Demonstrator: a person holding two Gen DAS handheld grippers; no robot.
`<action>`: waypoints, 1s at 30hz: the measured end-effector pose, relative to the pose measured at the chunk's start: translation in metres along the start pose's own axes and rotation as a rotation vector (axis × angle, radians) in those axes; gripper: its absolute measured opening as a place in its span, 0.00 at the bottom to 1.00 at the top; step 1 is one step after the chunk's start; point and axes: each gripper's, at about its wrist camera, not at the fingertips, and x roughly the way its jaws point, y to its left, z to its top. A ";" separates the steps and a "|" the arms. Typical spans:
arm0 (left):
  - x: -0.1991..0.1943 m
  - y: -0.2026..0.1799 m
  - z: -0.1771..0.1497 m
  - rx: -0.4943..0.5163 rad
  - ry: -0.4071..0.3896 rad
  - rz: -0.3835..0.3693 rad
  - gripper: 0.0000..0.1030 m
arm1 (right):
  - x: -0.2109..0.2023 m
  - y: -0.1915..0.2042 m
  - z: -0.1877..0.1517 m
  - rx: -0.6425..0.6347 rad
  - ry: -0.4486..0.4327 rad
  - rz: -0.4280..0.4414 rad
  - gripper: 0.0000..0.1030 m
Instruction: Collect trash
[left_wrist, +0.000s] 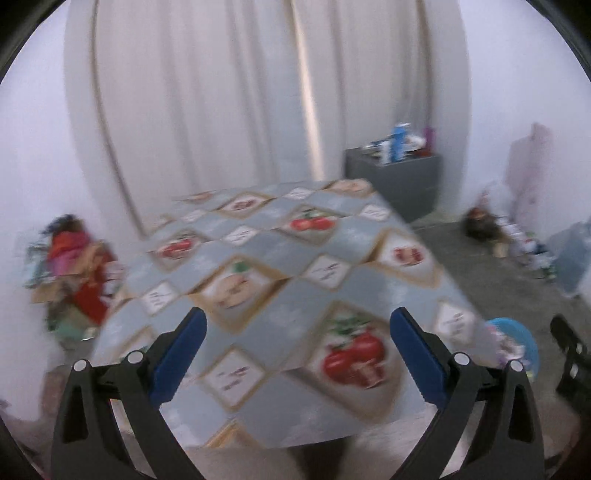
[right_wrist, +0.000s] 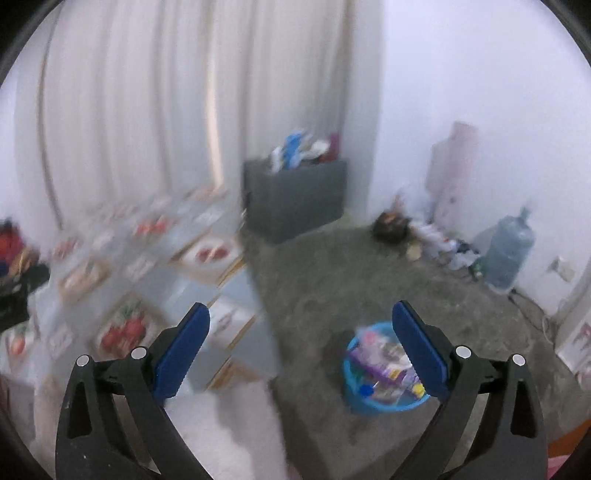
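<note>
Blue basin (right_wrist: 384, 400) heaped with crumpled wrappers (right_wrist: 384, 365).

Left gripper (left_wrist: 298, 334): black plastic frame with triangular cut-outs, silver round screws at the pivots, blue pads fitted to the fingers (left_wrist: 180, 354). Right gripper (right_wrist: 301, 332): same build was recorded; blue-padded fingers (right_wrist: 419, 350), silver screws.

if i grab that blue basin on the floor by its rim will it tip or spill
Probably somewhat. The blue basin looks like thin plastic, so its rim may flex. The wrappers heaped above the rim look light and loose, so tilting could shed some. It sits flat on the floor, unlikely to roll.
</note>
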 end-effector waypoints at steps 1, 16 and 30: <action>0.001 0.001 -0.004 0.002 0.014 0.020 0.95 | 0.006 0.006 -0.005 -0.010 0.042 0.022 0.92; 0.015 0.022 -0.037 -0.097 0.177 0.065 0.95 | 0.007 0.040 -0.034 -0.081 0.198 -0.015 0.92; 0.020 0.025 -0.039 -0.096 0.195 0.062 0.95 | 0.008 0.052 -0.022 -0.099 0.174 -0.016 0.92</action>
